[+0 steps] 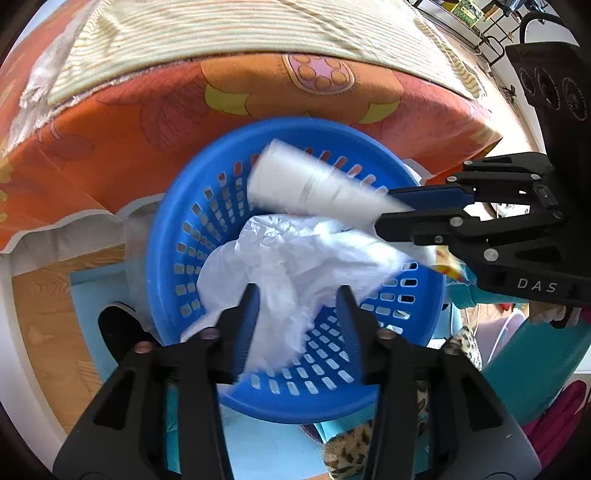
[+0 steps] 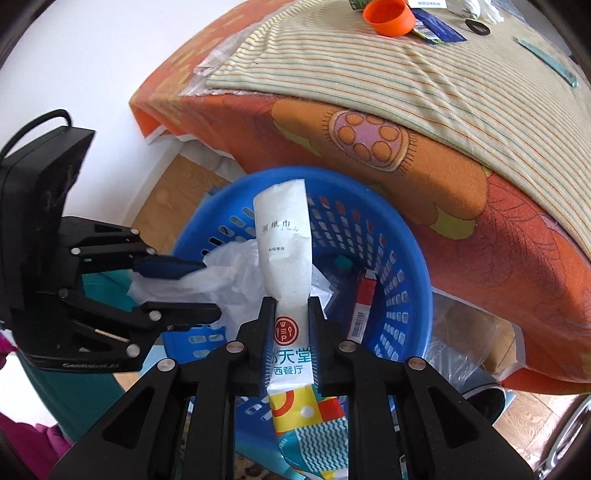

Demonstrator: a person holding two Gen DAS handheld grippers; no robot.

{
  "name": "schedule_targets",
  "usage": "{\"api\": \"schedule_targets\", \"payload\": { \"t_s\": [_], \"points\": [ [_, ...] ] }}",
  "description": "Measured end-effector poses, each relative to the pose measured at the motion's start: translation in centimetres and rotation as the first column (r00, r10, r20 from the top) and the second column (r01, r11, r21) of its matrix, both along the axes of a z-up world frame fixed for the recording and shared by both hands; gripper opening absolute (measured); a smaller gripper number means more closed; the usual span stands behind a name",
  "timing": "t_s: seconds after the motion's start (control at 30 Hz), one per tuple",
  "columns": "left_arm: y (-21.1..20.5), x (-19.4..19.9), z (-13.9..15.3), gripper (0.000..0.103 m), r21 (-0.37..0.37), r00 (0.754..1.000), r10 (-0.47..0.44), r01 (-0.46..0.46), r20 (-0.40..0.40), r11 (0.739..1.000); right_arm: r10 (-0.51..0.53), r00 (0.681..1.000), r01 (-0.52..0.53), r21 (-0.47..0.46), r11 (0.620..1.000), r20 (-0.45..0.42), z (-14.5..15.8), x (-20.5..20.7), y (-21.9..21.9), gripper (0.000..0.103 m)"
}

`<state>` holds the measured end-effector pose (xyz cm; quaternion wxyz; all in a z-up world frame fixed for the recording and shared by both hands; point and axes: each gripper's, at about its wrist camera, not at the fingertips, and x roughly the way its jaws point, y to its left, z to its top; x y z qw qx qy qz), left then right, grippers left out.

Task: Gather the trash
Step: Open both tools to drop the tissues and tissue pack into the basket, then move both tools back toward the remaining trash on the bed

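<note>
A blue perforated basket [image 1: 192,206] [image 2: 410,266] stands on the floor beside the table. White crumpled plastic [image 1: 295,258] [image 2: 229,269] lies in it. My left gripper [image 1: 299,295] [image 2: 207,288] is open over the basket, its fingers on either side of the plastic. My right gripper [image 2: 291,306] [image 1: 384,206] is shut on a long white paper wet-wipe packet [image 2: 284,254] [image 1: 314,181] and holds it above the basket. A red-and-white carton [image 2: 364,302] lies at the basket's bottom.
The table [image 2: 461,192] with an orange flowered cloth and a striped mat [image 2: 388,74] overhangs the basket. An orange cup [image 2: 388,16], blue packets [image 2: 436,27] and a black ring [image 2: 478,26] lie on the mat. Wooden floor [image 1: 44,295] shows at the left.
</note>
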<state>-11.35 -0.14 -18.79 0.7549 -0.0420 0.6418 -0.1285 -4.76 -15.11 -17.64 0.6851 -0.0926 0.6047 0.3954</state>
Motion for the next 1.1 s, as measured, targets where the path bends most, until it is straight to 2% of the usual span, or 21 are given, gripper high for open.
{"api": "schedule_targets", "payload": {
  "t_s": [0.13,0.2,0.53,0.93,0.97,1.03,1.1],
  "points": [
    [0.1,0.3,0.0,0.046,0.004,1.000,0.006,-0.006,-0.002,1.000,-0.017,1.000,0.017,-0.007,1.000,0.013,0.0,0.2,0.0,0.045],
    [0.1,0.4,-0.1,0.046,0.004,1.000,0.009,-0.008,-0.005,1.000,-0.022,0.999,0.022,-0.012,1.000,0.024,0.1,0.3,-0.1,0.048],
    [0.5,0.9,0.9,0.046,0.001,0.999,0.027,-0.027,0.019,1.000,-0.045,0.998,0.046,-0.006,0.999,0.042,0.9,1.1,-0.8,0.048],
    [1.9,4.5,4.8,0.046,-0.029,0.989,0.097,-0.095,0.112,0.995,-0.140,0.987,0.132,0.088,0.987,0.085,5.0,3.9,-2.8,0.048],
    [2.2,5.0,5.2,0.047,-0.036,0.987,0.110,-0.106,0.121,0.994,-0.151,0.985,0.142,0.098,0.985,0.089,5.3,4.3,-3.0,0.048],
    [2.9,6.0,6.3,0.058,-0.054,0.980,0.142,-0.135,0.142,0.989,-0.171,0.981,0.161,0.110,0.981,0.093,5.7,4.9,-3.4,0.048],
    [3.1,6.8,7.2,0.059,-0.059,0.973,0.158,-0.150,0.167,0.987,-0.192,0.976,0.180,0.119,0.976,0.099,6.2,5.7,-3.8,0.049]
  ]
}}
